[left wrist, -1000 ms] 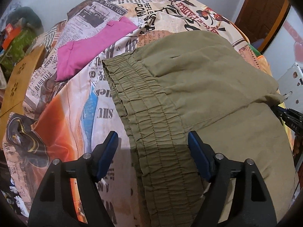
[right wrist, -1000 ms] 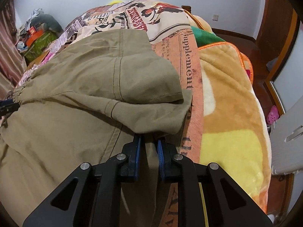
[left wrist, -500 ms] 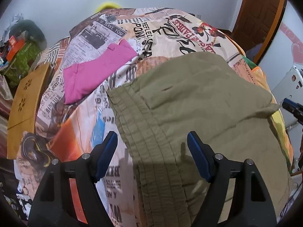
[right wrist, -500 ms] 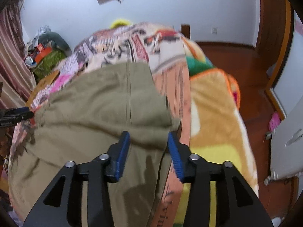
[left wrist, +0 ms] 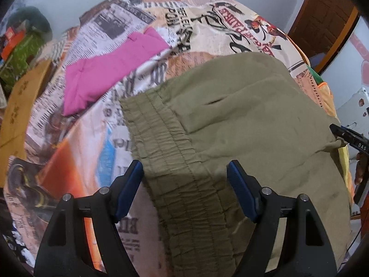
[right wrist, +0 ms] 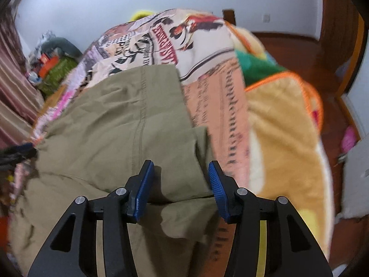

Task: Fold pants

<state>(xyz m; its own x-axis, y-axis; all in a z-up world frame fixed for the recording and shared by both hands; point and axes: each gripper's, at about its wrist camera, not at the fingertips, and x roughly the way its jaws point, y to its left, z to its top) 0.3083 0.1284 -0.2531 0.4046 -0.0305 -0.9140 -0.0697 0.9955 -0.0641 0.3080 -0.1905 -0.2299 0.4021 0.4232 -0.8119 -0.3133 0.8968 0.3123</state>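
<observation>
Left wrist view: the left gripper (left wrist: 184, 180) hangs released over the waistband of the olive pants (left wrist: 242, 127), which lie folded on the printed bedspread (left wrist: 191, 23).

Right wrist view: the right gripper (right wrist: 180, 180), also released, straddles the pants' folded hem edge. One fold looks laid; next calls for regrasping.

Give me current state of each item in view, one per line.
olive pants: folded over, lying flat on the bed, not gripped.
left claw: open, over the elastic waistband.
right claw: open, over the folded hem end.
pink garment: folded, lying on the bedspread, apart from the pants.
wooden door: cannot tell if shut.
</observation>
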